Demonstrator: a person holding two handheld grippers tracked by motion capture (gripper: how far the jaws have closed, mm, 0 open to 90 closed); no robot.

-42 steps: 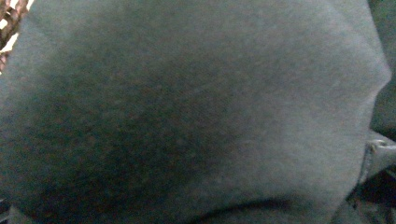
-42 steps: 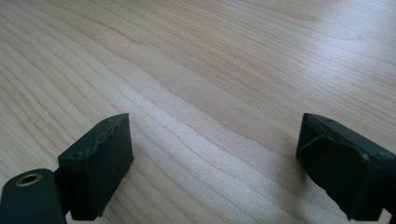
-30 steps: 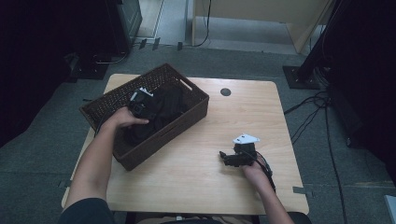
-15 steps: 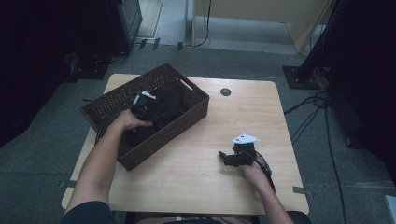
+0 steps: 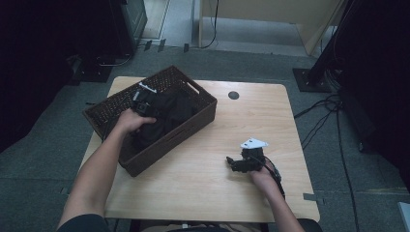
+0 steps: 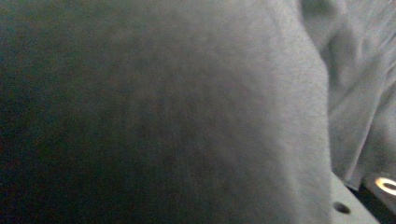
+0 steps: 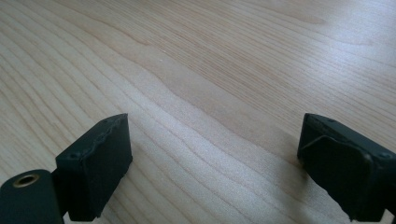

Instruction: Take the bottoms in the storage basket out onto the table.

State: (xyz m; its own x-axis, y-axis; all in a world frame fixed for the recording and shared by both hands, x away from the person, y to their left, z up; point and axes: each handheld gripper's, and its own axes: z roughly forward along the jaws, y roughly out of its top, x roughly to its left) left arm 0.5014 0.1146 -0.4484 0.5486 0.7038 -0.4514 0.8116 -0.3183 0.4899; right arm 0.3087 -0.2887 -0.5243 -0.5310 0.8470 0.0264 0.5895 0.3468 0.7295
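While the dark cloth (image 5: 167,113) lies bunched inside the brown woven basket (image 5: 200,116) at the left half of the table, the left gripper (image 5: 143,99) is pushed down into it near the basket's far left side. Its jaws have just been closing, and in the left gripper view grey-black fabric (image 6: 187,112) presses right up against the camera; whether the pads actually pinch the cloth cannot be told. The left hand (image 5: 129,121) wraps the gripper's body above the cloth. The basket sits askew on the pale wooden table (image 5: 208,193). Well apart, near the table's right front, the right gripper (image 5: 235,163) rests low over bare wood in the right hand (image 5: 261,176), its jaws spread wide with nothing between them.
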